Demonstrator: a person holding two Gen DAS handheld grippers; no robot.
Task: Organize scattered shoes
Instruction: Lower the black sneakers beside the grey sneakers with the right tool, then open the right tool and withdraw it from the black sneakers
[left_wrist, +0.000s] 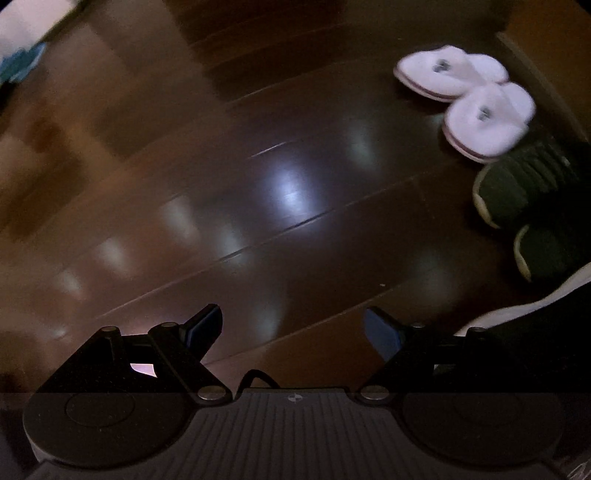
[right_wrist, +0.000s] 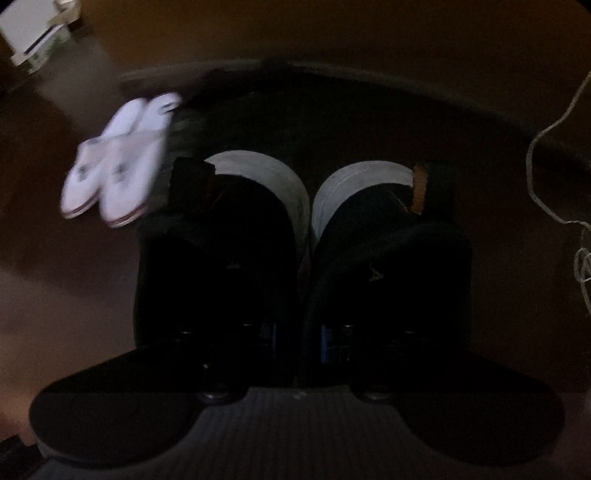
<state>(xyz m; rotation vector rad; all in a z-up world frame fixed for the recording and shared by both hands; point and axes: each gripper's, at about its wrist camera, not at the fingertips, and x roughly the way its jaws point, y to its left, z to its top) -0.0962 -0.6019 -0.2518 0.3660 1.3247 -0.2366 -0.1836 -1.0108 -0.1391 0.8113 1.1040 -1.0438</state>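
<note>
Two pairs of shoes and one pair of slides were counted on the dark wooden floor (left_wrist: 280, 229). Two black slides with pale footbeds (right_wrist: 295, 236) lay side by side, touching along their inner edges, directly ahead of the right claw (right_wrist: 299, 338). The right claw's fingers (right_wrist: 327, 338) stood close together around the meeting inner edges of the slides; the dimness left it unclear whether they pinched them. Two white slippers (left_wrist: 469, 99) lay together, one overlapping the other, near a wooden baseboard (left_wrist: 532, 70). Just beside them sat two dark sneakers with pale soles (left_wrist: 517, 206), seen plainly only in the left wrist view. The left claw (left_wrist: 293, 332) hung released over bare floor, its fingers (left_wrist: 205, 328) spread wide and grasping nothing. Only the right wrist view showed a thin cord (right_wrist: 554, 155) at the right edge and a white box (right_wrist: 37, 33) at upper left. Both views were blurred.
</note>
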